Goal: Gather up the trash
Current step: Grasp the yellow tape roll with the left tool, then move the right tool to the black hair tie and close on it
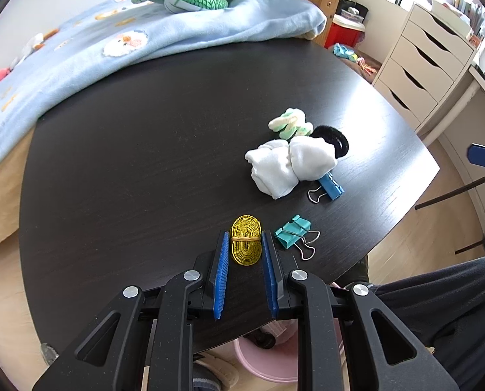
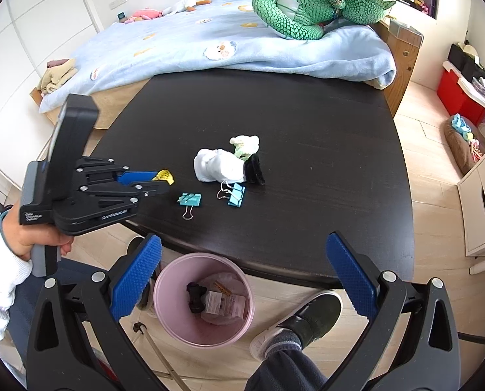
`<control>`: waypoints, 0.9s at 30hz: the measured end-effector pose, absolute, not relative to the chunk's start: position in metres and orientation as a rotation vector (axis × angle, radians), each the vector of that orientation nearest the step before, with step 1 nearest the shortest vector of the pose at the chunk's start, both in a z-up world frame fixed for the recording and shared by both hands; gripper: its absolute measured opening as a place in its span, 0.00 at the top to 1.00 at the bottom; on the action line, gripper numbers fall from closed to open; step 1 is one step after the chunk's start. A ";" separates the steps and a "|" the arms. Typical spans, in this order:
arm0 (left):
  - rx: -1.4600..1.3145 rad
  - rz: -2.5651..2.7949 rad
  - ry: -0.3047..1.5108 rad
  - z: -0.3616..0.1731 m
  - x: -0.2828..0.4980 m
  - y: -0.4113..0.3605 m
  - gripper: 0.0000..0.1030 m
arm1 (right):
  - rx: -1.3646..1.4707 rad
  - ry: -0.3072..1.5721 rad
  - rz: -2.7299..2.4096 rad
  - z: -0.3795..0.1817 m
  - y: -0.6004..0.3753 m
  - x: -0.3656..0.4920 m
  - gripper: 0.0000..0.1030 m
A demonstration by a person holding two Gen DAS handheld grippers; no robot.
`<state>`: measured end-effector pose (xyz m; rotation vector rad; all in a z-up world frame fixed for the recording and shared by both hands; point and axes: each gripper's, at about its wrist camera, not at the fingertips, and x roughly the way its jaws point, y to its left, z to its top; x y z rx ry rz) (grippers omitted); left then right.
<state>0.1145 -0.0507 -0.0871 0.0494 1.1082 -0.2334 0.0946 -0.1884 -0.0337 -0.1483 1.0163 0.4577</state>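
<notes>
A yellow coiled ribbon [image 1: 246, 244] bound by a rubber band lies on the dark table [image 1: 145, 163] near its front edge. My left gripper [image 1: 245, 238] is around it, the blue pads close on both sides, touching or nearly so. The ribbon [image 2: 165, 176] also shows in the right wrist view beside the left gripper [image 2: 154, 181]. My right gripper [image 2: 242, 254] is open and empty, held above the floor over a pink bin [image 2: 205, 296] with scraps inside.
On the table lie a teal binder clip [image 1: 291, 234], a blue binder clip [image 1: 330, 187], white cloth [image 1: 288, 163], a pale green sock [image 1: 289, 123] and a black ring [image 1: 335, 140]. A bed with a blue blanket [image 2: 226, 45] stands behind. White drawers [image 1: 431, 65] are right.
</notes>
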 end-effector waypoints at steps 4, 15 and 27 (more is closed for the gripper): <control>0.042 -0.234 1.092 -0.079 0.110 -0.049 0.81 | -0.189 1.012 0.459 -0.037 -0.184 0.108 0.04; 0.031 -0.239 1.069 -0.069 0.104 -0.044 0.81 | -0.246 1.035 0.484 -0.061 -0.174 0.155 0.06; 0.017 -0.233 1.074 -0.071 0.106 -0.040 0.81 | -0.296 1.103 0.524 -0.094 -0.162 0.181 0.52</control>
